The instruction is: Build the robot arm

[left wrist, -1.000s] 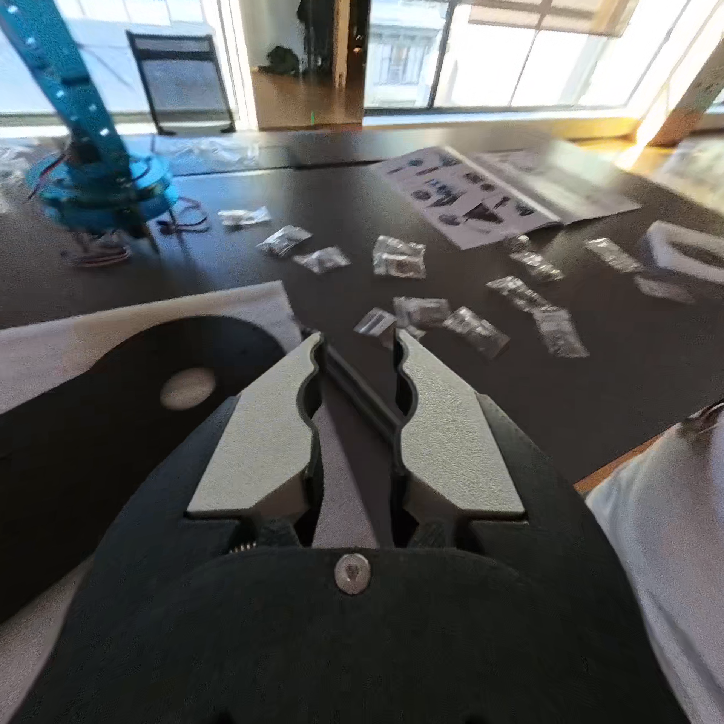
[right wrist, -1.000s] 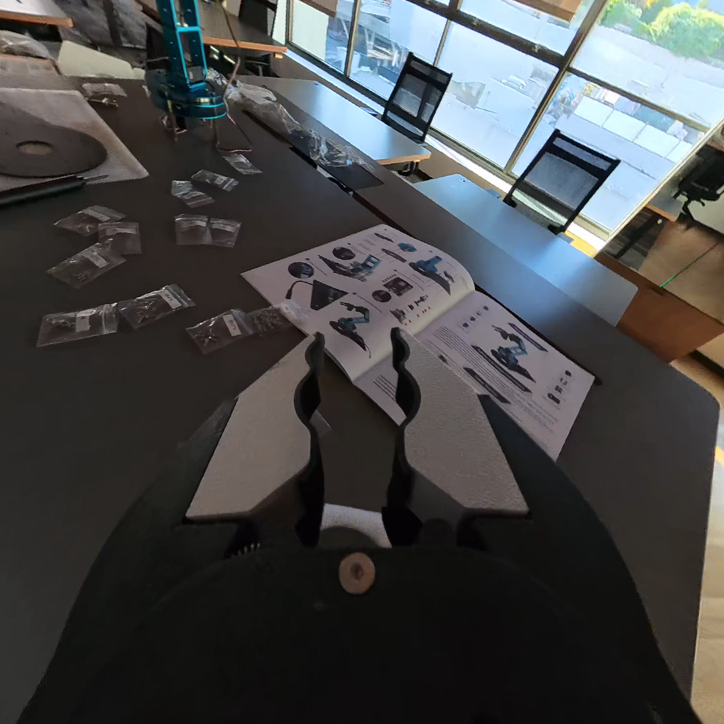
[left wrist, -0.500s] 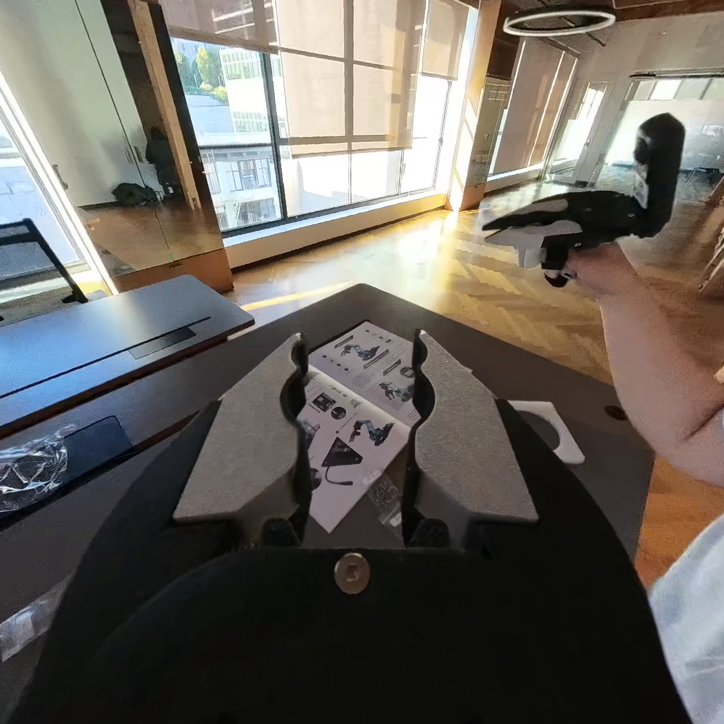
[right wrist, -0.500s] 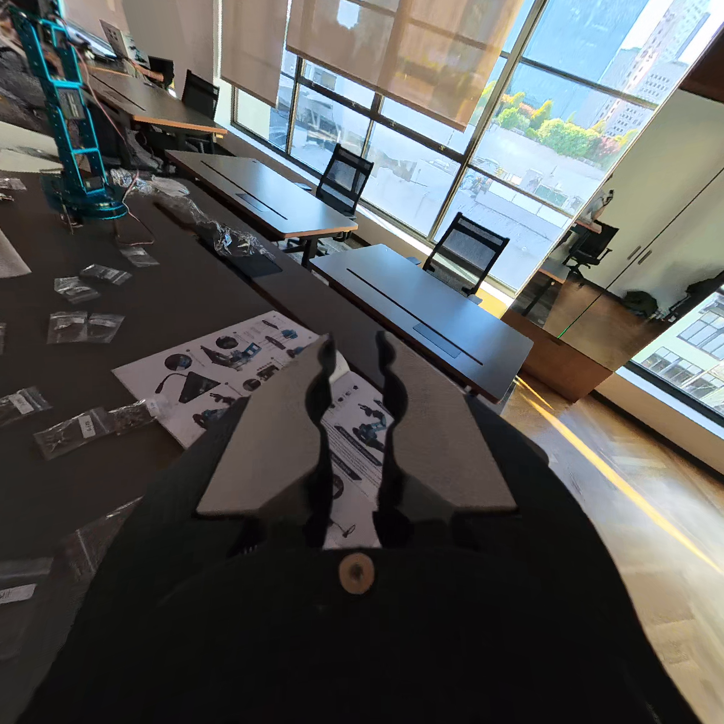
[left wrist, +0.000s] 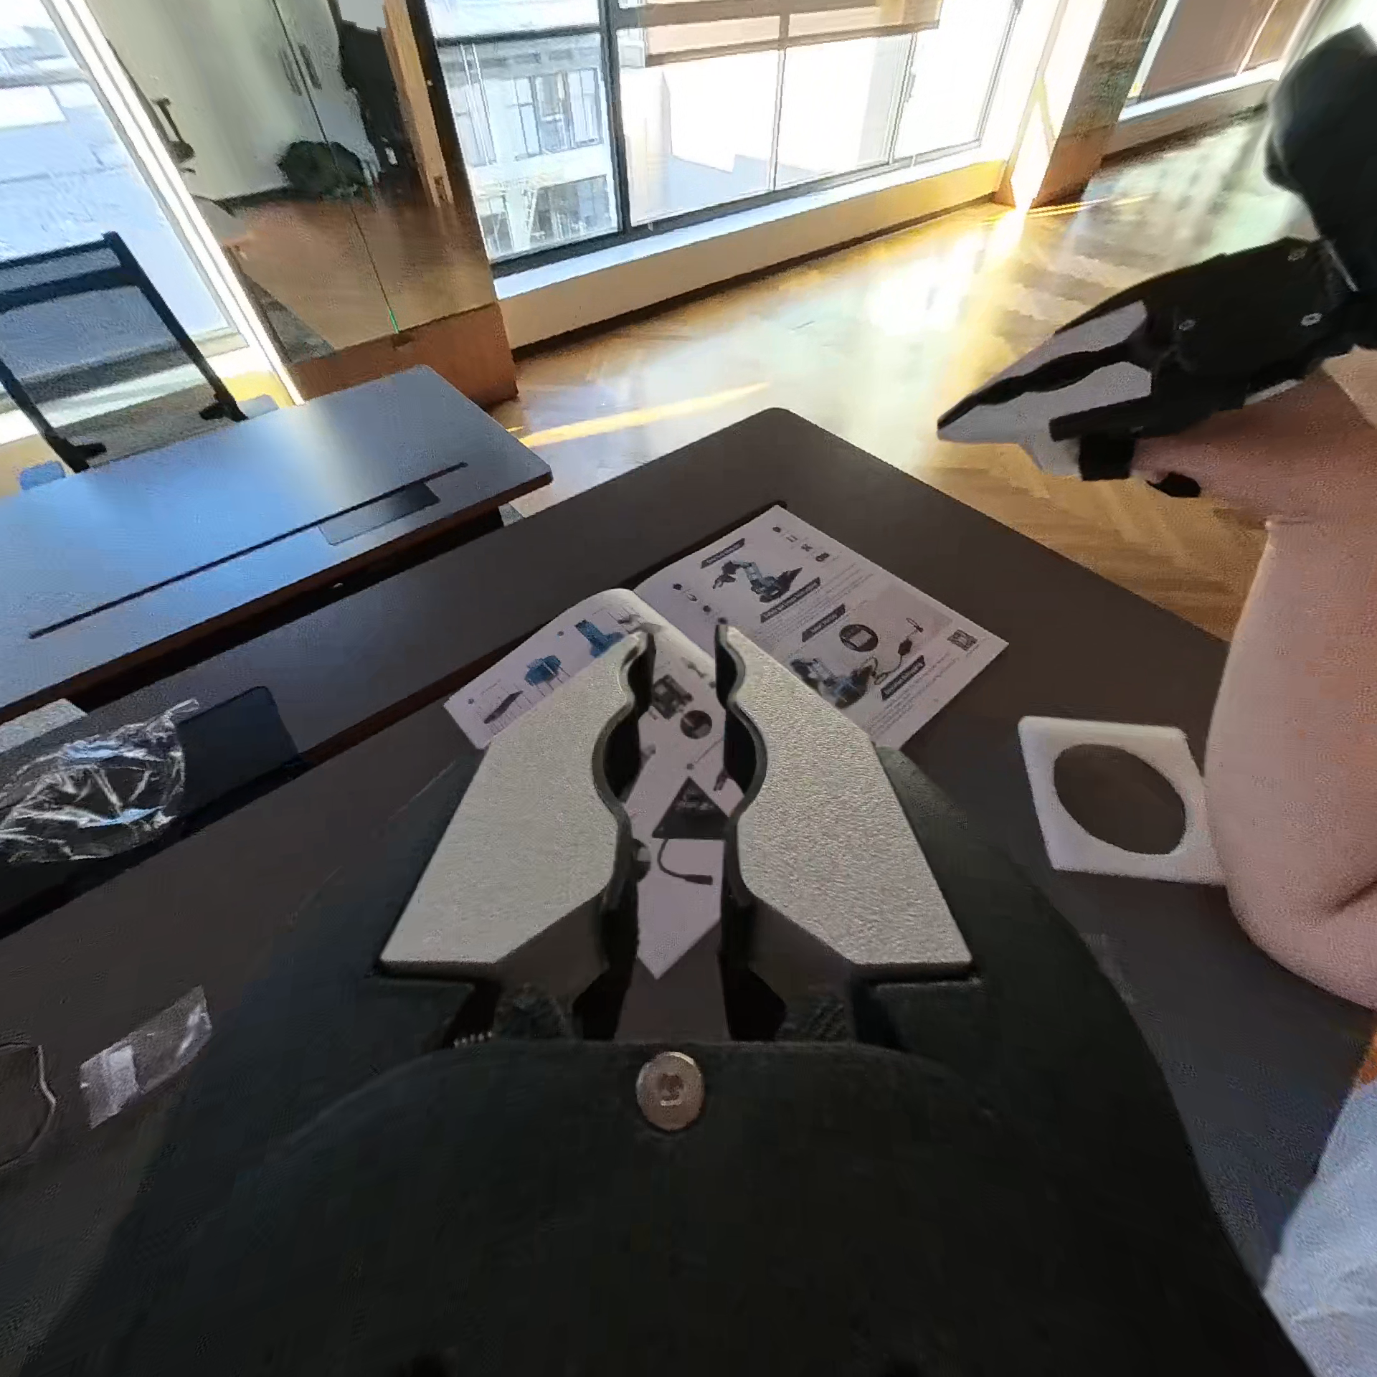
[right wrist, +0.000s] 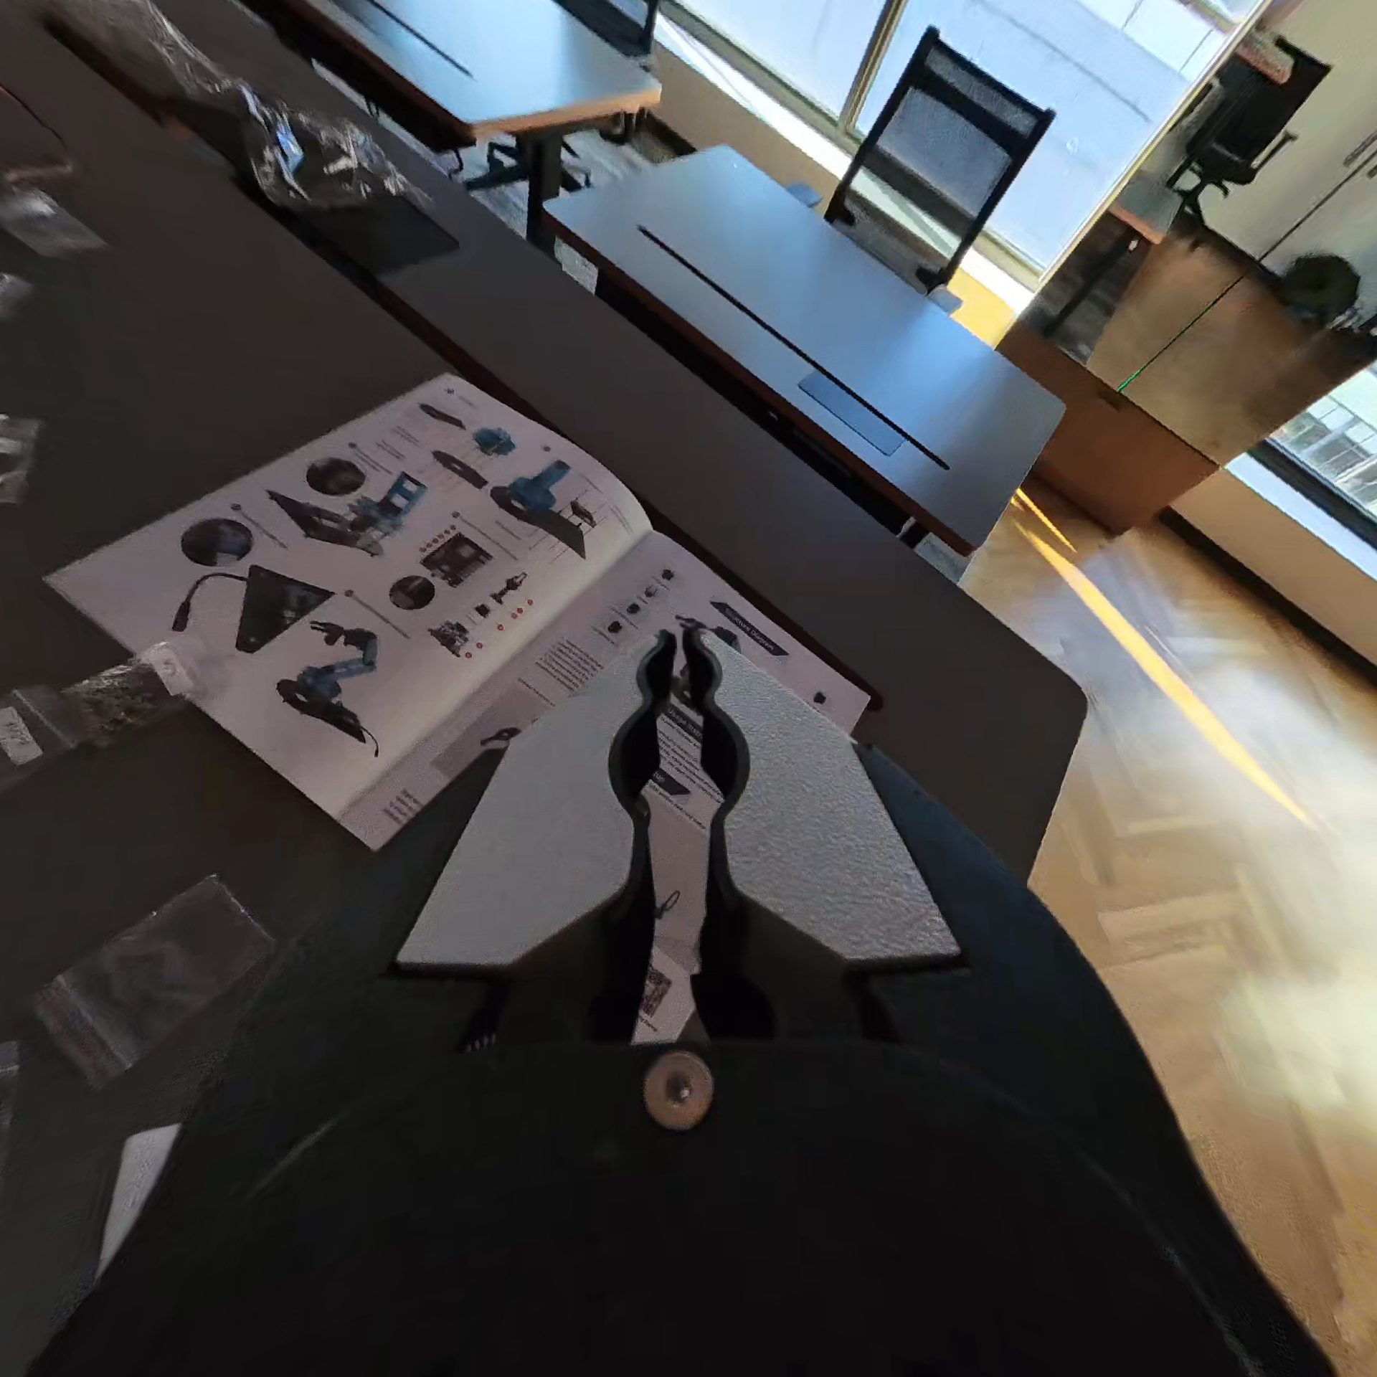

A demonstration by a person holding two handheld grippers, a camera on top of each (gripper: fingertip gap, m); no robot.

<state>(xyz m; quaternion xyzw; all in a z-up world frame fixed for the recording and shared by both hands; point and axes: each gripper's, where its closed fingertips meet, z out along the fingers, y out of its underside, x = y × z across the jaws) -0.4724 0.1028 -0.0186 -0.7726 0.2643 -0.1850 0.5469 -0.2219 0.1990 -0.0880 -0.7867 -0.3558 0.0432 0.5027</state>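
My left gripper [left wrist: 682,633] hovers above a dark table [left wrist: 313,879], its jaws a little apart and empty. Under its tips lies an open illustrated booklet [left wrist: 857,633]. A white square foam frame with a round hole [left wrist: 1043,805] lies to the right of the booklet. My right gripper [left wrist: 969,432] shows at the upper right, held in the air above the table's far corner, with a person's forearm [left wrist: 1304,745] below it. In the right wrist view my right gripper [right wrist: 678,637] is above the booklet's [right wrist: 372,566] right page, jaws almost together with nothing between them.
Small clear parts bags [right wrist: 149,961] [left wrist: 141,1043] lie on the near left. Crumpled plastic wrap [left wrist: 89,775] sits at the table's back edge. A second table [right wrist: 782,298] and a black chair [right wrist: 946,141] stand beyond. The table's corner [right wrist: 1058,700] drops to wooden floor on the right. One gripper's finger ends stand about 30 centimeters off the other's.
Both views have tilted down toward the booklet. The jaws of both grippers have narrowed, the right ones nearly to touching. The right gripper has dropped lower in the left wrist view.
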